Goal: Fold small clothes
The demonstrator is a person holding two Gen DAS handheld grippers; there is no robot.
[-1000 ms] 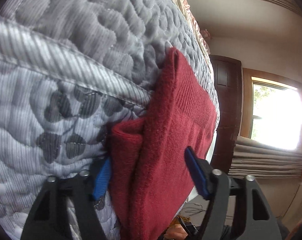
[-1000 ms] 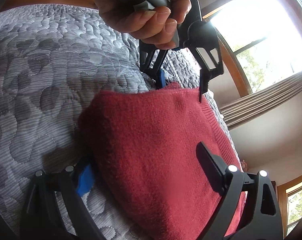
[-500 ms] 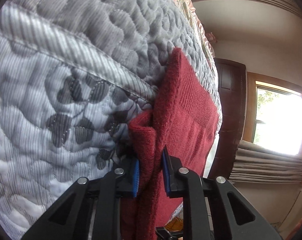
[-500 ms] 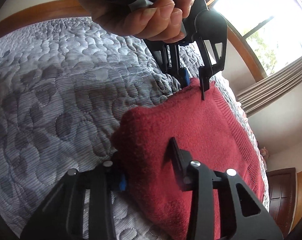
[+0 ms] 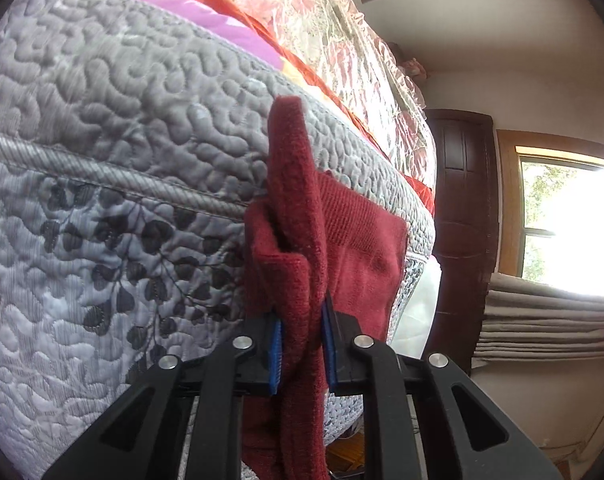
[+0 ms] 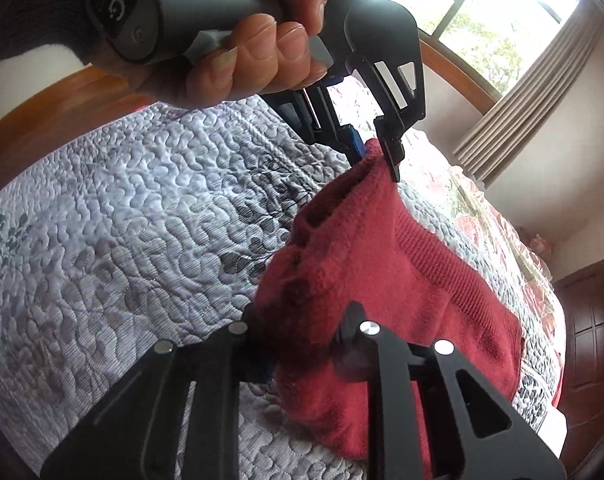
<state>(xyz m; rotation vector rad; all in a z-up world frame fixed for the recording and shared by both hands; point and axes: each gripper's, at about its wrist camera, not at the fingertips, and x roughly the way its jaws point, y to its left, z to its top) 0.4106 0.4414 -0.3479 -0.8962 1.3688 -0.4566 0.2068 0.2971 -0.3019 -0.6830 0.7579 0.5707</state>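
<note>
A dark red knitted garment [image 5: 357,240] [image 6: 413,280] lies on the grey quilted bedspread [image 5: 122,184] [image 6: 122,232], one edge lifted off it. My left gripper [image 5: 302,344] is shut on a bunched fold of that edge between its blue pads. In the right wrist view the left gripper [image 6: 375,152] shows from outside, held by a hand [image 6: 238,48], pinching the far corner. My right gripper [image 6: 302,344] is shut on the near corner of the red garment; its left pad is mostly buried in cloth.
A floral red and pink blanket [image 5: 341,36] lies further along the bed. A wooden headboard [image 6: 50,116] curves behind the quilt. A dark door [image 5: 461,208], bright windows [image 5: 565,224] [image 6: 481,4] and grey curtains [image 6: 541,80] ring the room.
Both grippers went from open around the garment's edge to shut on it. They have since lifted that edge off the quilt, and more of the bed shows.
</note>
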